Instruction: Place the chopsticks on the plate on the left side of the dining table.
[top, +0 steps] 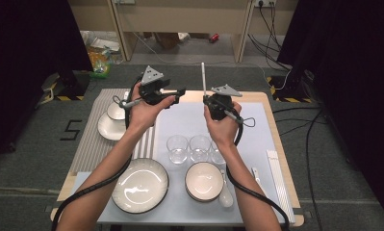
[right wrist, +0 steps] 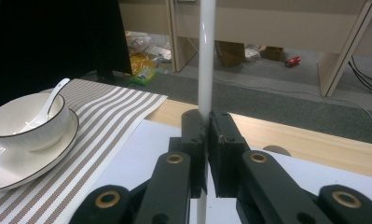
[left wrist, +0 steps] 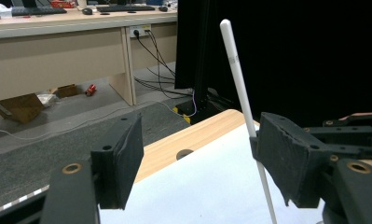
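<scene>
A white chopstick stands nearly upright above the far middle of the table, pinched low on its length between the pressed-together jaws of the right gripper. In the right gripper view the chopstick rises straight up out of the closed pads, with a short piece showing below them. In the left gripper view the same chopstick leans just beside the inner face of the right-hand jaw, its top well above the jaws; whether it touches that pad cannot be told.

The left gripper is held level just to the left of the chopstick, its jaws spread wide with nothing pressed between them.

Below the hands, on a pale mat, stand three glasses in a row, a large plate, and a bowl with a spoon beside it. On a striped mat to the left, a small bowl with a spoon in it sits on a plate. More white chopsticks lie near the table's right edge.
</scene>
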Demonstrator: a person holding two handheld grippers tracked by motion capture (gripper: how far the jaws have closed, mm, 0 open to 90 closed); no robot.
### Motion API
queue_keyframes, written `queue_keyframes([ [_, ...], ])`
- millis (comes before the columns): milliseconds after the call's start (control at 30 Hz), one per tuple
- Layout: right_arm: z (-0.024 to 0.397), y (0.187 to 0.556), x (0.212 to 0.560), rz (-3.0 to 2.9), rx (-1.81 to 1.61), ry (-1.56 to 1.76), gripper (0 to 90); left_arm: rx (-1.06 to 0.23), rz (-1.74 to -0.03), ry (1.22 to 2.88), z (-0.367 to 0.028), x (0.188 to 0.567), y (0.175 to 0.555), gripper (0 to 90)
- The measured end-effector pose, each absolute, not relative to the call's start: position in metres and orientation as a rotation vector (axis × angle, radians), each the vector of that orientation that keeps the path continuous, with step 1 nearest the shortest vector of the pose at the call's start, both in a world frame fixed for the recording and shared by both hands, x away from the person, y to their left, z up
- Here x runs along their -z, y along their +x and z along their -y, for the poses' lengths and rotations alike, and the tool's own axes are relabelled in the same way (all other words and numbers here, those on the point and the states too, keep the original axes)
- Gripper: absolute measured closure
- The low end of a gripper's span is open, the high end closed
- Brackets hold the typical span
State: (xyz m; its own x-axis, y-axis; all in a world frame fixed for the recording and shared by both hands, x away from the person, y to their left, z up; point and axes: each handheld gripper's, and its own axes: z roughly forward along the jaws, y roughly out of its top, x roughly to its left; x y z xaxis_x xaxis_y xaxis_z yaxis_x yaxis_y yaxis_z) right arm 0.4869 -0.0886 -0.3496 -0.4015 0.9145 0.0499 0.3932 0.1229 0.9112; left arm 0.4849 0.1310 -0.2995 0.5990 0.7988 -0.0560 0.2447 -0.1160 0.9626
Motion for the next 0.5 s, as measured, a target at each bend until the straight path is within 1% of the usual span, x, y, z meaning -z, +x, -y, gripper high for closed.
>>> queue_keyframes([
  [500,0.082,0.483,0.351,-1.88,-1.262,1.255,85.6,-0.575,-0.867,1.673,-0.109,0.302,0.502,32.2],
])
